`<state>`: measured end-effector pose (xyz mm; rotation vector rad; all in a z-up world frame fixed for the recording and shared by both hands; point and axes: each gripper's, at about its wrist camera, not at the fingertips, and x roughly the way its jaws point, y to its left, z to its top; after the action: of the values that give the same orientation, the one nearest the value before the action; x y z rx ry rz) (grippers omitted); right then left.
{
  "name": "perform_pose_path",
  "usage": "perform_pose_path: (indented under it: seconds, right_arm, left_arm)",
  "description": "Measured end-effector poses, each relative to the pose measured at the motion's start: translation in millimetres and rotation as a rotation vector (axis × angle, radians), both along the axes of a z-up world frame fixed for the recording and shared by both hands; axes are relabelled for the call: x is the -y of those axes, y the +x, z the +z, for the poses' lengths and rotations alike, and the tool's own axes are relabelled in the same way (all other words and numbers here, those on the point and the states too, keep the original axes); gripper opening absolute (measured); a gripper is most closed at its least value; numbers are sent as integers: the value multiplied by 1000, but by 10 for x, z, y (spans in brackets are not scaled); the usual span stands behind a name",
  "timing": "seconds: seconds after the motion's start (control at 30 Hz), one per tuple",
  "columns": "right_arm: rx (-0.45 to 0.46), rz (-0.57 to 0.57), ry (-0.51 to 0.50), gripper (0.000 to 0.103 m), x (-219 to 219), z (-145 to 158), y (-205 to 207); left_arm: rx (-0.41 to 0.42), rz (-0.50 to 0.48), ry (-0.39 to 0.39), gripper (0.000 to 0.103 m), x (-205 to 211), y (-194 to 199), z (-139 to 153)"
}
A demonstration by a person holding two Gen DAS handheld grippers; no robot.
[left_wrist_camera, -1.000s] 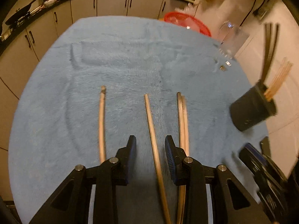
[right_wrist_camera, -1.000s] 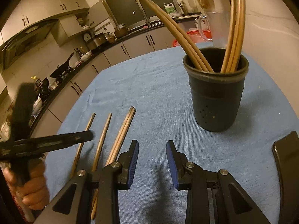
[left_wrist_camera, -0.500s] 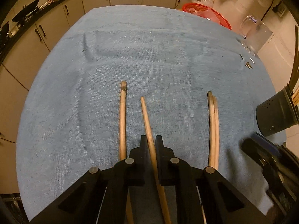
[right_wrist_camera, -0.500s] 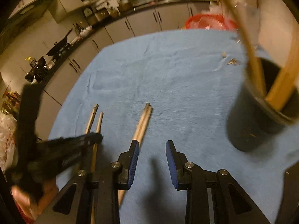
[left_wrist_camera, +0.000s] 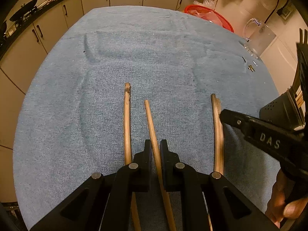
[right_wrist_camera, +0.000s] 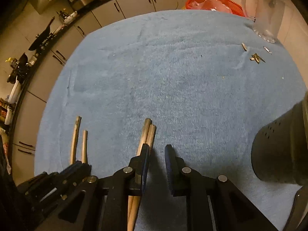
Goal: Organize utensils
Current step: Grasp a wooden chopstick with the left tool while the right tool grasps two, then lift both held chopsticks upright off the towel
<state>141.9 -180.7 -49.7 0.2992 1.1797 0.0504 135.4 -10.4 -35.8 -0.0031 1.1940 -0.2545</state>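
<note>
You are holding the left gripper (left_wrist_camera: 154,146) clamped on the middle chopstick (left_wrist_camera: 152,127), which is lying on the blue towel (left_wrist_camera: 134,57) and running forward from between its fingers. A single chopstick (left_wrist_camera: 127,119) is lying just left of that gripper's left finger. The paired chopsticks (right_wrist_camera: 148,134) are lying to its right, touching each other. You are closing the right gripper (right_wrist_camera: 156,154); its jaws are standing narrow with only towel between them, and the pair is passing under its left finger (right_wrist_camera: 143,163). The black utensil holder (right_wrist_camera: 279,150) is standing well to the right of the right gripper, with chopsticks upright inside it.
</note>
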Motion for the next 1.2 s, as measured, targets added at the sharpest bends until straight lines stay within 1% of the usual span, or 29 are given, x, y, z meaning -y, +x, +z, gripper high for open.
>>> perform_pose_path:
  seconds: [0.07,0.13,0.23,0.27,0.3,0.37,0.4,0.5,0.57,0.6,0.63,0.7,0.77,0.8,0.93,1.03,1.1,1.2]
  right_arm:
    - [-16,2,10,19,-34,-9,25]
    - [-17,9,-24,19,-105,-13,78]
    - [-22,36,-104,19,-234,-10,165]
    - [-23,46,-120,13,-255,-10,181]
    - [-22,58,-140,12,-266,-5,200]
    - [-22,59,-123,8,-208,-7,191]
    - [-20,55,-114,8,-161,-5,163]
    - [5,32,-37,8,-13,32,41]
    - [75,21,19,8,64,175,-118]
    - [94,17,16,8,74,231,-167]
    - [135,15,25,8,91,333,-251]
    - [207,20,62,8,145,521,-397]
    - [269,15,65,8,178,693,-529]
    - [322,20,74,8,198,818,-635]
    - [481,16,53,8,210,1186,-1015]
    - [588,6,30,7,181,1386,-1276]
    - [646,-1,28,7,147,1481,-1436]
    - [702,-8,25,7,150,1609,-1648]
  left_arm:
    - [0,0,-2,9,1,-10,8]
    - [1,-1,-3,9,-2,-16,20]
    - [-2,-2,2,9,17,-1,26]
    - [-3,-2,5,9,30,17,19]
    - [-3,-1,9,9,51,40,19]
    - [10,-1,27,9,101,87,16]
    - [15,-2,34,8,118,92,20]
    - [28,-33,-1,7,143,54,65]
    - [77,-41,-19,7,135,-23,186]
    - [95,-45,-31,7,125,-56,250]
    - [115,-48,-42,7,109,-93,326]
    - [176,-43,-55,7,61,-189,530]
    - [226,-38,-65,7,10,-284,710]
    - [248,-35,-73,7,-18,-336,806]
    - [331,-23,-93,7,-112,-553,1110]
    - [369,-20,-114,7,-115,-633,1261]
    - [399,-15,-114,7,-142,-713,1338]
    - [420,-14,-118,7,-140,-807,1419]
